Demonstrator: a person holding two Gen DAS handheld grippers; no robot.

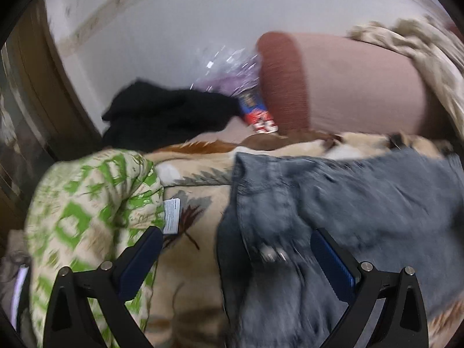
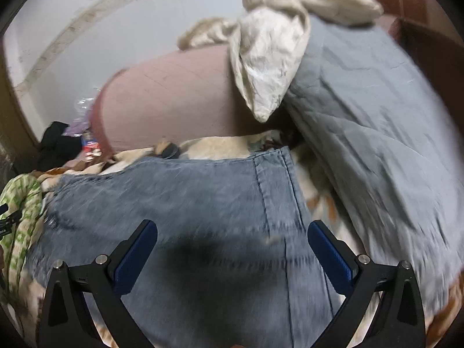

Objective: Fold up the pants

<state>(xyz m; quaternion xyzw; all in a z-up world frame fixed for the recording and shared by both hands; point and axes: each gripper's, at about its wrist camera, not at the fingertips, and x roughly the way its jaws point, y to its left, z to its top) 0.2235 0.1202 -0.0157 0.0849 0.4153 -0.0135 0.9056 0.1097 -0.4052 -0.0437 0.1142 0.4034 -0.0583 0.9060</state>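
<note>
Your faded blue denim pants lie spread flat on the cream leaf-patterned blanket that covers the bed, reaching from the middle of the left wrist view across to its right edge and filling the lower half of the right wrist view. Behind them stands a pink padded headboard with a rust-red edge. A rumpled grey quilt slopes down just beside the pants on your right, and a green-and-cream patterned quilt is bunched near them on your left. Your right gripper hangs over the denim with its jaws spread wide, holding nothing. Your left gripper is likewise released, straddling the pants' left edge.
</note>
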